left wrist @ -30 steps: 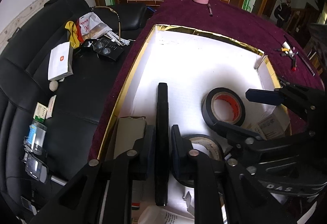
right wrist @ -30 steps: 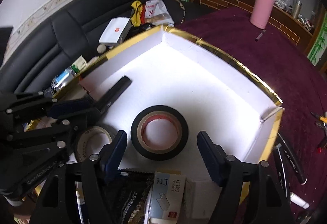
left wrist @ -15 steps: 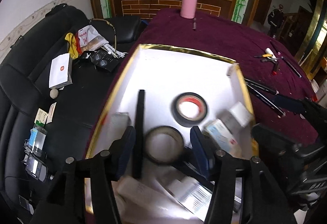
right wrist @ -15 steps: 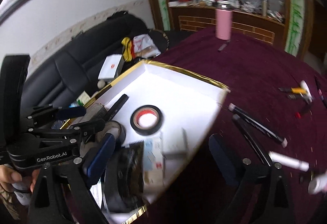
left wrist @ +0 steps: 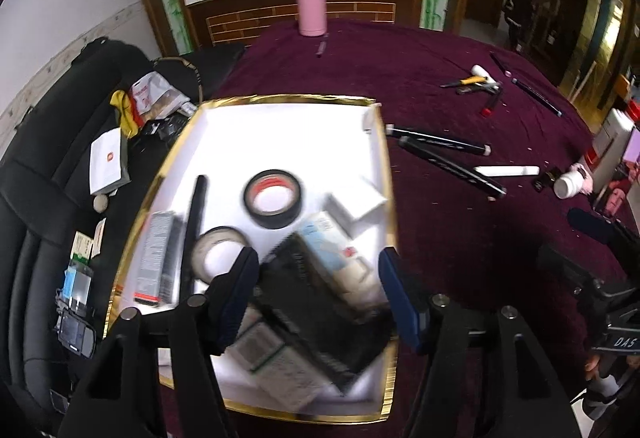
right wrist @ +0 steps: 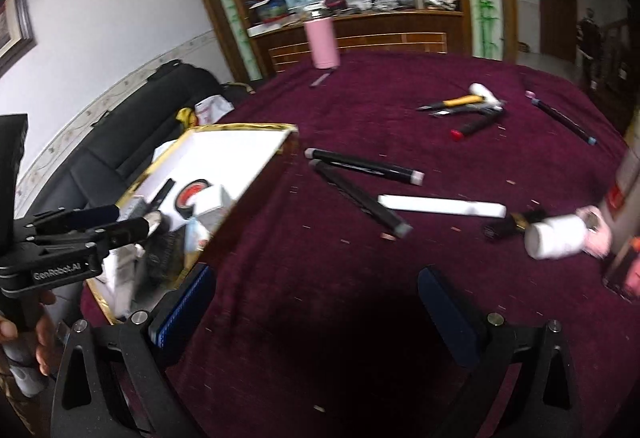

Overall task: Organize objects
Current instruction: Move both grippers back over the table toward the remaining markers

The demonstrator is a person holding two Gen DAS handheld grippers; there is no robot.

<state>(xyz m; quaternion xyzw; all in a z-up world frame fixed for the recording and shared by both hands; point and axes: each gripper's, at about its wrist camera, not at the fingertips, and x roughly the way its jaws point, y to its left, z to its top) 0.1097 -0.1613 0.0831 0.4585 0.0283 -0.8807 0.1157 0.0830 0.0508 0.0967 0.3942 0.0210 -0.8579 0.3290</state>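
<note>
A gold-rimmed white box [left wrist: 382, 166] lies on the purple table and holds a black tape roll [left wrist: 273, 198], a pale tape roll [left wrist: 218, 254], a black pen [left wrist: 194, 214] and several small cartons. My left gripper [left wrist: 320, 290] is open and empty above the box's near end. My right gripper [right wrist: 316, 302] is open and empty over bare cloth to the right of the box [right wrist: 224, 162]. Two black markers [right wrist: 360, 166] and a white stick [right wrist: 440, 204] lie ahead of it.
A pink tumbler [right wrist: 322, 42] stands at the table's far edge. A white bottle [right wrist: 560, 238], a yellow-handled knife [right wrist: 452, 102] and a red-tipped pen [right wrist: 476, 126] lie to the right. A black sofa [left wrist: 52, 198] with clutter is left of the table.
My left gripper let go of the black pen, opened and pulled back above the box. My right gripper swung right, from over the black tape roll to over the cloth.
</note>
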